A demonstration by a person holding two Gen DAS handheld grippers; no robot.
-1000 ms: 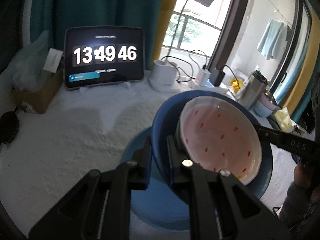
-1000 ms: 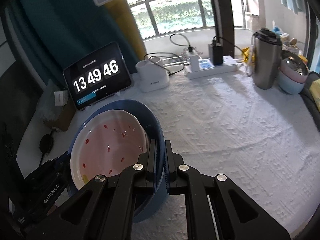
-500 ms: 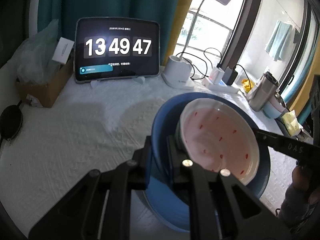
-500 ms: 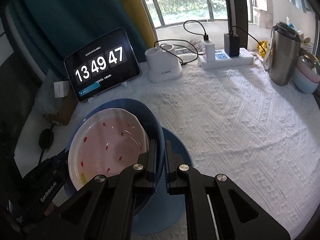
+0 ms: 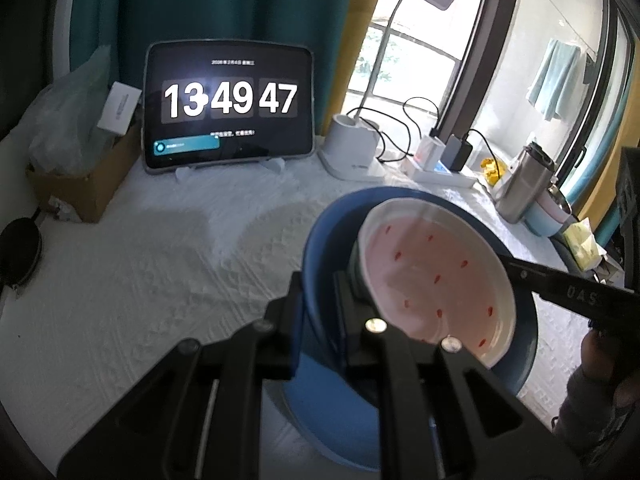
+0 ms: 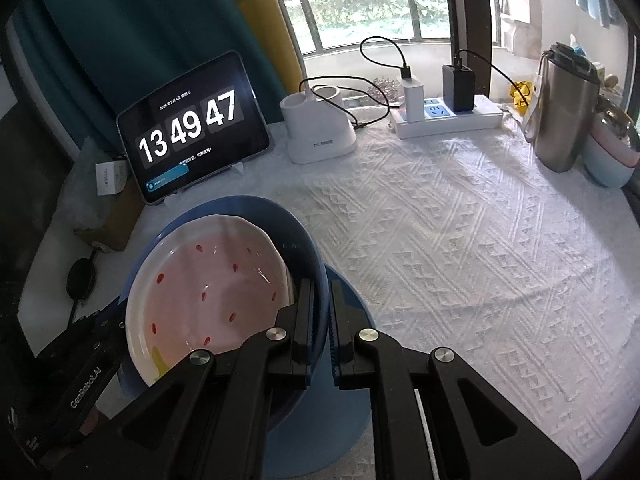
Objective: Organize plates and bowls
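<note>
A pink bowl with red seed marks (image 5: 432, 276) (image 6: 208, 292) sits tilted inside a larger blue bowl (image 5: 320, 240) (image 6: 298, 236). My left gripper (image 5: 318, 292) is shut on the blue bowl's near rim. It shows at the lower left of the right wrist view as the left gripper (image 6: 92, 356). My right gripper (image 6: 322, 300) is shut on the opposite rim and enters the left wrist view from the right as the right gripper (image 5: 516, 268). A blue plate (image 5: 320, 412) (image 6: 348, 412) lies on the white cloth right under the bowls. Whether the bowls touch it is hidden.
A tablet clock (image 6: 192, 132), white lamp base (image 6: 320, 136) and power strip (image 6: 448, 116) line the back. A steel tumbler (image 6: 560, 112) and a pastel container (image 6: 608, 152) stand at the right edge. A cardboard box (image 5: 80, 184) and black round object (image 5: 18, 252) sit left.
Both grippers have carried the nested bowls sideways and slightly down, so the blue plate now shows beneath them in the right wrist view. Both grips are unchanged.
</note>
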